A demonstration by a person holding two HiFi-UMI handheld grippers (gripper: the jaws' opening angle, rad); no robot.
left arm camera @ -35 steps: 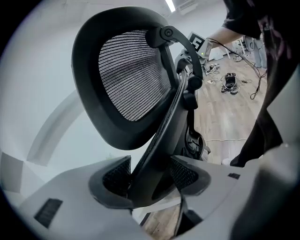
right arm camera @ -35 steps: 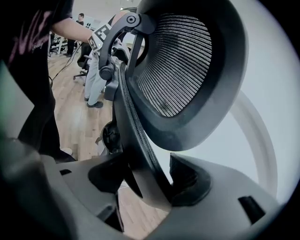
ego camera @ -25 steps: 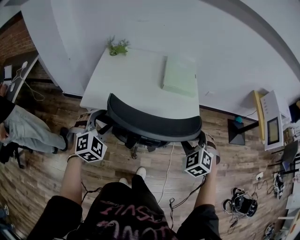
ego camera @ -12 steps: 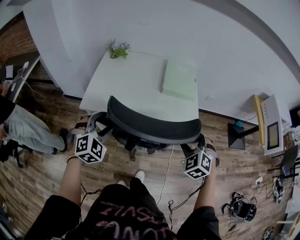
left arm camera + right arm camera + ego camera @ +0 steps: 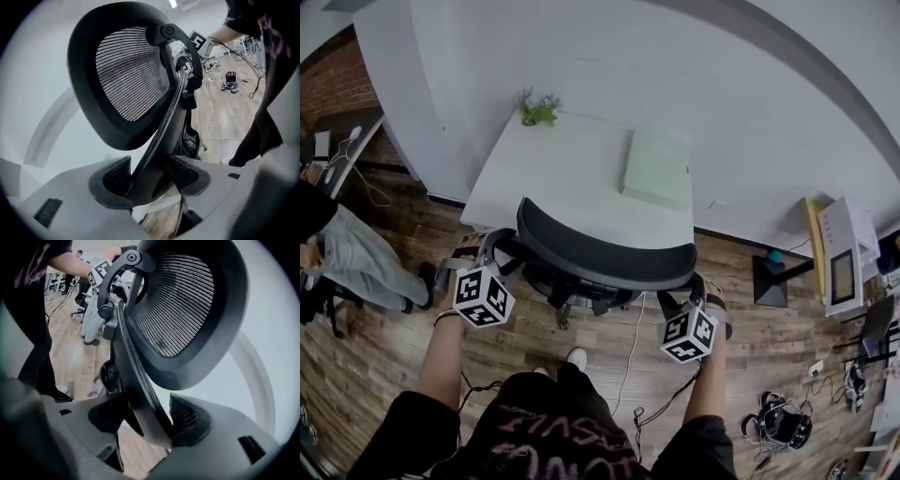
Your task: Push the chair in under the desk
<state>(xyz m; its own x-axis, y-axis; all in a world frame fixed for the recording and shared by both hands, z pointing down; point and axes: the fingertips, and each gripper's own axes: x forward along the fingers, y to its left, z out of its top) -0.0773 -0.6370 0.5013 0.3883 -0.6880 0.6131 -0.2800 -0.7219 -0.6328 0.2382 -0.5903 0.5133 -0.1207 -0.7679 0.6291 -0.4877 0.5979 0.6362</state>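
**Both grippers clamped on the chair back at the desk's near edge**

The black mesh chair [image 5: 605, 253] stands at 6 o'clock of the white desk [image 5: 572, 178]. Its curved backrest lies just along the desk's near edge, and the base is still out over the floor.

The left gripper [image 5: 149, 176] is clenched on the backrest's left frame edge, which runs up between its jaws. The right gripper [image 5: 150, 416] grips the right frame edge in the same way. In the head view they sit at the backrest's 8 o'clock and 4 o'clock ends.

The desk top is matte white. It carries a small green plant [image 5: 538, 108] at its 11 o'clock corner and a flat pale green pad [image 5: 658, 169] at 2 o'clock. A plain white wall [image 5: 694, 75] stands behind it at 12 o'clock, and a brick wall [image 5: 337, 84] shows at 10 o'clock.

The wood-plank floor [image 5: 534, 328] has a white cable [image 5: 631, 347] trailing at 6 o'clock and a headset [image 5: 778, 427] at 4 o'clock. A seated person [image 5: 347, 258] is at 9 o'clock.
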